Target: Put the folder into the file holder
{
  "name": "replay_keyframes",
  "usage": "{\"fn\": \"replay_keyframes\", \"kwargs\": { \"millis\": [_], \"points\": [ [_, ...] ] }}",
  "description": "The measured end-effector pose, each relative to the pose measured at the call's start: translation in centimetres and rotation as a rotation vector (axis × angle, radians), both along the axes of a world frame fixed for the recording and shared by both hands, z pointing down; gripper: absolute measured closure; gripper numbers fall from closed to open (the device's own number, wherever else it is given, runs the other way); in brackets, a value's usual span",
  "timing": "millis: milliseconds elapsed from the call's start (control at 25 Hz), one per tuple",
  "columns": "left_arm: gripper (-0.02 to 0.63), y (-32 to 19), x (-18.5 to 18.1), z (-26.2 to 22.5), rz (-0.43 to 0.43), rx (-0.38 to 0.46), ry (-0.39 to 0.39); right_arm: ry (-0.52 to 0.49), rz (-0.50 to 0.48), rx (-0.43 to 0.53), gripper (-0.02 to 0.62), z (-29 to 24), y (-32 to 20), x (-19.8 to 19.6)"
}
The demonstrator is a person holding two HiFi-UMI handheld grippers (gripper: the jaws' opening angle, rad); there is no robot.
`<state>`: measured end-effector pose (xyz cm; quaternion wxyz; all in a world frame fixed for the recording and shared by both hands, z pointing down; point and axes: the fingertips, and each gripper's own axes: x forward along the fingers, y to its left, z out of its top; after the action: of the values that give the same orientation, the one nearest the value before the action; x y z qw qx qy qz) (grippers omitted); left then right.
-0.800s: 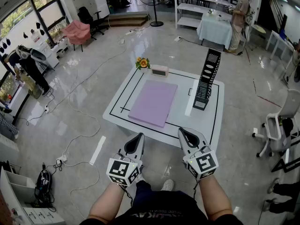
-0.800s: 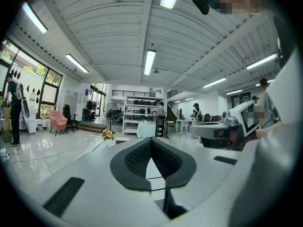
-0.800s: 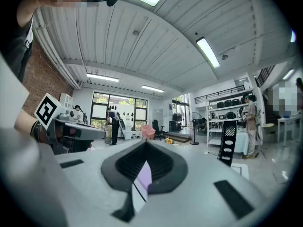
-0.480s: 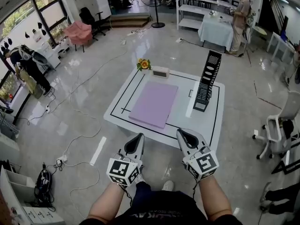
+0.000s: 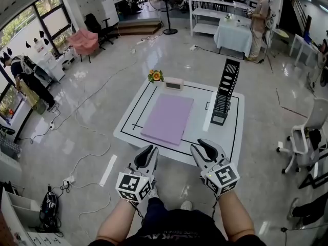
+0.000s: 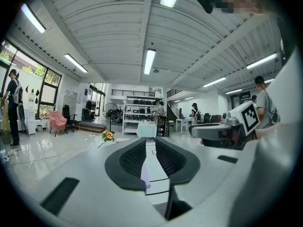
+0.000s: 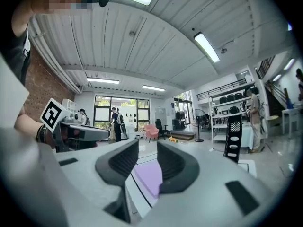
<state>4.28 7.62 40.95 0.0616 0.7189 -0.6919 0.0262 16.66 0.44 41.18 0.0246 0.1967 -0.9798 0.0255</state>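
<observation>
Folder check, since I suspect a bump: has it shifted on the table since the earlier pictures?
No. The folder lies in the same place inside the black outline on the table, just as far left of the file holder.

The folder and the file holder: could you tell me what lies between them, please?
In the head view, nothing stands between the folder and the file holder: only bare table, with a paler strip and a small black mark.
</observation>
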Motion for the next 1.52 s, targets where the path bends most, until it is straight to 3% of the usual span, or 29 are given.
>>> {"fn": "replay_keyframes", "kwargs": {
  "millis": [120,240,320,1000,1520],
  "points": [
    [0.456,-0.9,-1.0,0.4,0.009,0.001,0.011,0.011,0.031,-0.016,0.397,0.4,-1.0,-0.8],
    [0.297,-2.1,-2.4,0.9,0.02,-0.004,-0.002,0.015,0.069,-0.027,0.36,0.8,-2.1,-1.9],
    [0.27,-3.2,-3.6,1.2,0.039,-0.01,-0.001,0.021,0.095,-0.039,0.357,1.1,-3.0,-2.7],
    [0.25,-13.9,-18.1,2.7,0.25,-0.071,0.063,0.085,0.361,-0.094,0.356,1.5,-12.5,-13.3],
    [0.249,-17.2,-22.6,3.3,0.375,-0.082,0.132,0.085,0.521,-0.14,0.356,1.5,-13.2,-16.1]
  ]
}}
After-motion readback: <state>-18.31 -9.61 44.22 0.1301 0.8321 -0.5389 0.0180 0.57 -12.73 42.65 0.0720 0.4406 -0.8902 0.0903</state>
